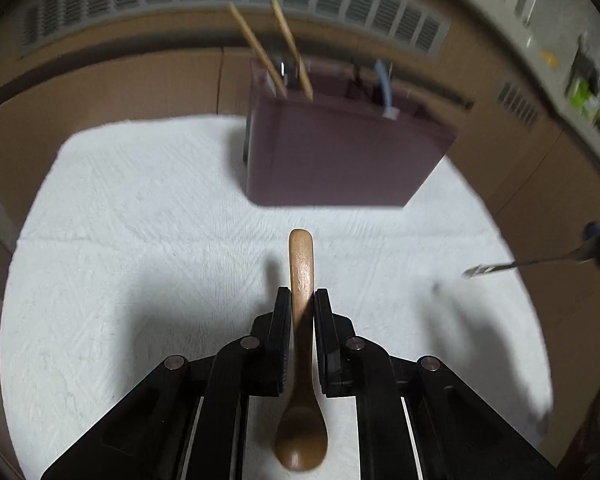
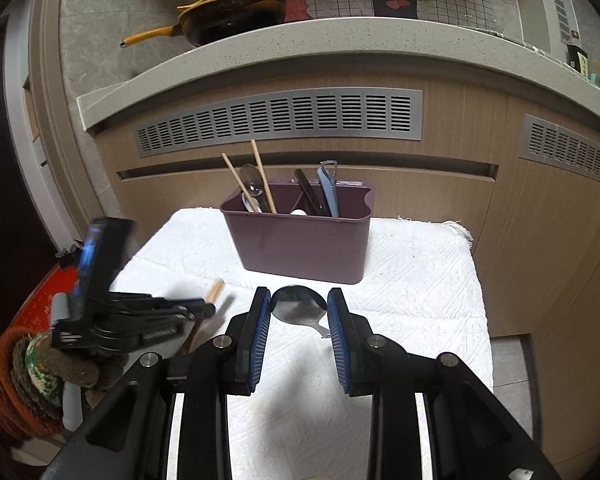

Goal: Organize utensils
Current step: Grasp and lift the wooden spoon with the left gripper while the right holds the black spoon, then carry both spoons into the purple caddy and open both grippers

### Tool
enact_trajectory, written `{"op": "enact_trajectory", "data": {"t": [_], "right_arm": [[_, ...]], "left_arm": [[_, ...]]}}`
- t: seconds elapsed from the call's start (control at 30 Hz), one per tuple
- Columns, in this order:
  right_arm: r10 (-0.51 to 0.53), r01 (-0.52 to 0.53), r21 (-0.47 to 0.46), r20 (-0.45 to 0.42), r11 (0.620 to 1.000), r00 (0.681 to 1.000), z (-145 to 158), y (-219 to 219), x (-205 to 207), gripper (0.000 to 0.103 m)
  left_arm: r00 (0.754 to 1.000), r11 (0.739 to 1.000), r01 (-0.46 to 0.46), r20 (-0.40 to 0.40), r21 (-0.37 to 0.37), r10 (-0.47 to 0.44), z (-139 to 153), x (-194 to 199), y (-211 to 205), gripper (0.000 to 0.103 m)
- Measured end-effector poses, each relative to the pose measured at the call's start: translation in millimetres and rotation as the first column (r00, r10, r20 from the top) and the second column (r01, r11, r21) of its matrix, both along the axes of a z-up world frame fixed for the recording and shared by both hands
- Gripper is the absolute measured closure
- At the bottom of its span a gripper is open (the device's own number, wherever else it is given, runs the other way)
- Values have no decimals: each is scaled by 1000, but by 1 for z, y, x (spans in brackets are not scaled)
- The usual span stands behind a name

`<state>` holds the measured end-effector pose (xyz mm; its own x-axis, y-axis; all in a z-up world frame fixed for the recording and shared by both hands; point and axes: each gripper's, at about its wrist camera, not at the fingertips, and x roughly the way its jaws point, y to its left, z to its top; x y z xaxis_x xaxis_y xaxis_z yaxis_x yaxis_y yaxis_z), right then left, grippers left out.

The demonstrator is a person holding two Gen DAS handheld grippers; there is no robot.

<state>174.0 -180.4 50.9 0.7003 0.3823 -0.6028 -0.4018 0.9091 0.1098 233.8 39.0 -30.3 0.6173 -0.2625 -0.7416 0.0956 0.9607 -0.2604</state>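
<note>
Black fingers of the left gripper [image 1: 302, 294] were seen clenched on the handle of a wooden spoon [image 1: 301, 344] at the bottom centre of the left wrist view, bowl toward the camera, handle end pointing up-frame at the purple caddy [image 1: 340, 152]. At the lower centre of the right wrist view, the right gripper [image 2: 299, 306] was held with a gap between its blue pads, a metal spoon [image 2: 300, 310] lying between them; whether it was actually pinched could not be told. The caddy [image 2: 300, 236] stood at mid-frame on the white towel [image 2: 420, 280], chopsticks [image 2: 260, 176] in its left compartment. For a clean drop, each spoon would best be tipped upright above a compartment before release, clear of the chopsticks. No readable brand or writing was made out.
</note>
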Motion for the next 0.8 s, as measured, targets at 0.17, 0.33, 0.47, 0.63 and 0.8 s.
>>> {"op": "enact_trajectory", "data": {"t": [0.17, 0.33, 0.47, 0.63, 0.8], "right_arm": [[1, -1, 15, 19, 1000, 1000, 9, 0, -6, 76], [4, -5, 32, 16, 999, 1000, 12, 1, -8, 77], [5, -5, 41, 7, 999, 1000, 12, -1, -8, 77], [1, -1, 51, -6, 999, 1000, 11, 0, 0, 76], [7, -7, 75, -6, 997, 1000, 14, 1, 16, 77]], "left_arm": [[990, 1000, 1, 141, -14, 1, 38, -30, 2, 92], [981, 1000, 3, 194, -9, -1, 51, -41, 2, 92], [976, 1000, 6, 219, -24, 0, 57, -45, 5, 92], [969, 999, 11, 248, -40, 0, 67, -46, 6, 92], [953, 997, 16, 304, -71, 7, 88, -34, 9, 92]]}}
